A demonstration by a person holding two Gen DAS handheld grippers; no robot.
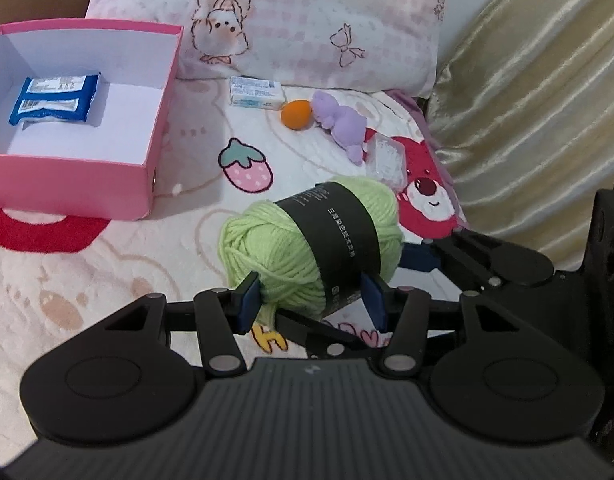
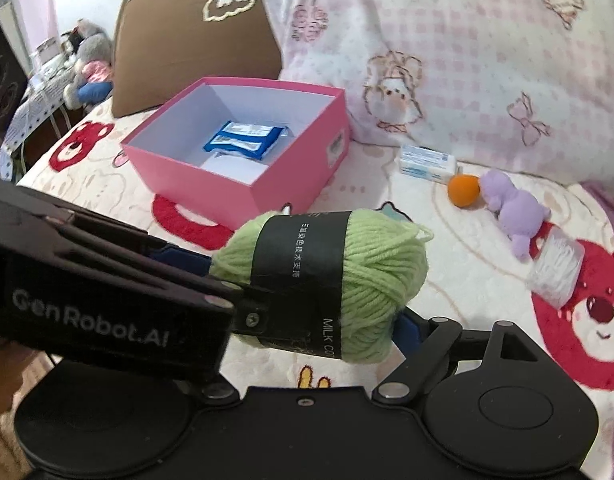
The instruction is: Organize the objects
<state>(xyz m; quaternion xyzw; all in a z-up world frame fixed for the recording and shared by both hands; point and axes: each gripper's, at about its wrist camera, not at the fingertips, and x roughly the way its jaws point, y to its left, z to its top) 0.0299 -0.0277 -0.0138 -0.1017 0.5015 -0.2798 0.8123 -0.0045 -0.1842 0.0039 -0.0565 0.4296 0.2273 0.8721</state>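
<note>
1. At the upper left of the left wrist view, a pink box (image 1: 83, 184) sits on the bed cover (image 1: 107, 280) with its white inside open to the top; a blue packet (image 1: 55, 98) lies flat against its far left wall, and the rest of its floor is bare.
2. Between the box's right wall and the skein, a strip of cover shows with a strawberry print.
3. At the frame's centre, the left gripper (image 1: 313, 300) pinches a light green yarn skein (image 1: 307, 240), its blue pads pressing the near end on both sides.
4. The skein is plump and oblong, wrapped round the middle by a black paper band with small white print; a loose strand curls off one end in the right wrist view.
5. Behind it, near the pillow (image 1: 307, 20), lie a white-blue soap packet (image 1: 257, 92), an orange ball (image 1: 296, 115) and a purple plush toy (image 1: 343, 124), the ball and toy touching; a clear plastic packet (image 1: 387, 158) lies just beside the toy.
6. At right, the right gripper (image 2: 307, 320) has its jaws spread on either side of the skein; whether its pads touch the yarn I cannot tell.
7. A gold curtain (image 1: 527, 100) closes the right edge.
</note>
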